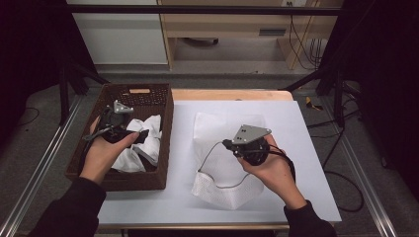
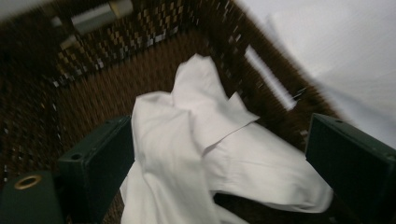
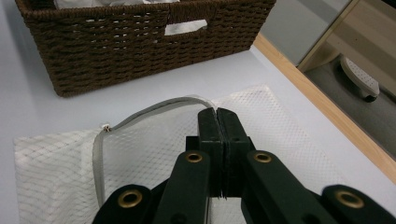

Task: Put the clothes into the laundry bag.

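Mesh laundry bag [image 1: 222, 163] lies flat on white table [image 1: 316, 163], right of brown wicker basket [image 1: 163, 123]. My right gripper [image 3: 217, 113] clenched on bag's grey zipper edge [image 3: 140, 114], lifting it. My left gripper [image 2: 219, 154] over basket, jaws spread wide, pressing nothing; white cloth [image 2: 196, 154] crumpled in basket below them.

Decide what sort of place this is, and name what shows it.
Probably a staged recording bench in a lab, not a laundry room: a white-covered table inside a dark frame, loose cables on the floor, and a wicker basket of white cloth.
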`<move>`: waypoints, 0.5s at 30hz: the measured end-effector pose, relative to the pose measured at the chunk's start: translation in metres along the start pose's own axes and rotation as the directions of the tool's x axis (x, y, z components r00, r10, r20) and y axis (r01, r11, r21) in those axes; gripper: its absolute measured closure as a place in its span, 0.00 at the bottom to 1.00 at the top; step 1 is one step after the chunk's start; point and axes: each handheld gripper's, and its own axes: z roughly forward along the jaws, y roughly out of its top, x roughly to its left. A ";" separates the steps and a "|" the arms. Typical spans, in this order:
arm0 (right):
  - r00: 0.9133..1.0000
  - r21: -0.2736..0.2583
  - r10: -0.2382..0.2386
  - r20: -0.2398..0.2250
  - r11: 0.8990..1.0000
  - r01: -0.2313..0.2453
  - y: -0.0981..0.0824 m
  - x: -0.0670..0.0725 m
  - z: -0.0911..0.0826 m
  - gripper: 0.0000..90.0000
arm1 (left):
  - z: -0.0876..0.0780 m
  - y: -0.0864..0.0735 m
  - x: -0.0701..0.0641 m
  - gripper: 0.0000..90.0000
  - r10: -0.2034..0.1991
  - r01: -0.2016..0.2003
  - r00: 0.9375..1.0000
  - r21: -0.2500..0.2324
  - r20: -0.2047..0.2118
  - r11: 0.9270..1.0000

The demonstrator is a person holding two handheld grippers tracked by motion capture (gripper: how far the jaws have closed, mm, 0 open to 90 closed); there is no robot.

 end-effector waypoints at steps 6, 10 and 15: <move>1.000 0.010 0.007 -0.006 1.000 -0.007 -0.005 -0.005 0.004 1.00 | 0.053 -0.012 0.028 0.08 -0.046 0.039 0.998 0.129 0.046 0.991; 1.000 0.018 0.012 -0.012 1.000 -0.012 -0.009 -0.006 0.005 1.00 | 0.074 -0.020 0.035 0.07 -0.107 0.090 0.988 0.144 0.115 0.985; 1.000 0.013 0.009 -0.014 1.000 -0.009 -0.008 -0.007 0.003 1.00 | 0.087 -0.024 0.034 0.10 -0.115 0.085 0.977 0.165 0.177 0.983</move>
